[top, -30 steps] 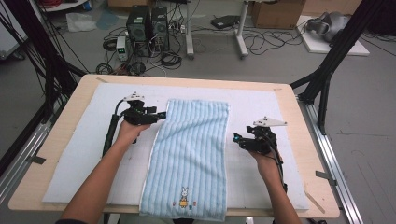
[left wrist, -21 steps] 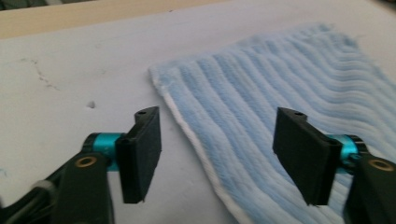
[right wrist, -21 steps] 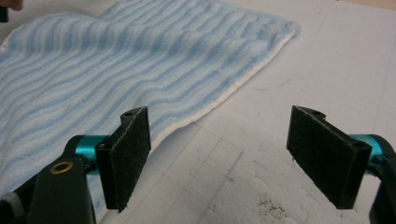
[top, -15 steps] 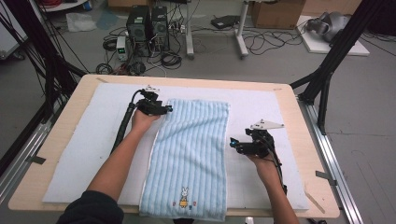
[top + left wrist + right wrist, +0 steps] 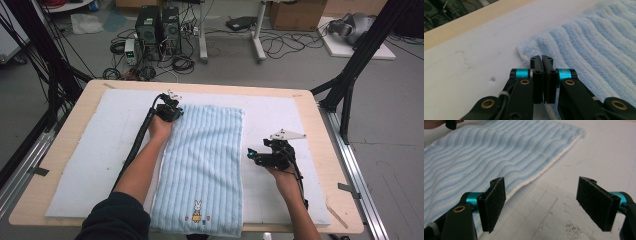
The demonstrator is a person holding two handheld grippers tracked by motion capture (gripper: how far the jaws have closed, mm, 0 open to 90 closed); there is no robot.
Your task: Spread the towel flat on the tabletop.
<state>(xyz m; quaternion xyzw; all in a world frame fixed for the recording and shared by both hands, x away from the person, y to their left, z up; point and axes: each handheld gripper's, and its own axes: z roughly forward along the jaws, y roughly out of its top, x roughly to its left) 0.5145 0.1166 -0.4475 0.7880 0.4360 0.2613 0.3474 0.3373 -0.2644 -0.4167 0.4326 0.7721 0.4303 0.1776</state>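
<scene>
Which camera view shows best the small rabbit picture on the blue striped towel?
The high view: the rabbit picture sits near the towel's near edge, facing the camera. The left gripper view has the far corner of the towel, the right gripper view its striped side edge; the rabbit appears in neither.

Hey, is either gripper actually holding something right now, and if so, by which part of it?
The left gripper is shut on the towel's far left corner. The right gripper is open beside the towel, holding nothing.

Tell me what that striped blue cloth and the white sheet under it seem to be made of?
The blue cloth looks like cotton terry towelling: soft ribbed loops in pale and darker blue, with a fuzzy white hem. The white sheet looks like a matt foam board or mat, probably; it shows dents, scuffs and faint scored lines.
</scene>
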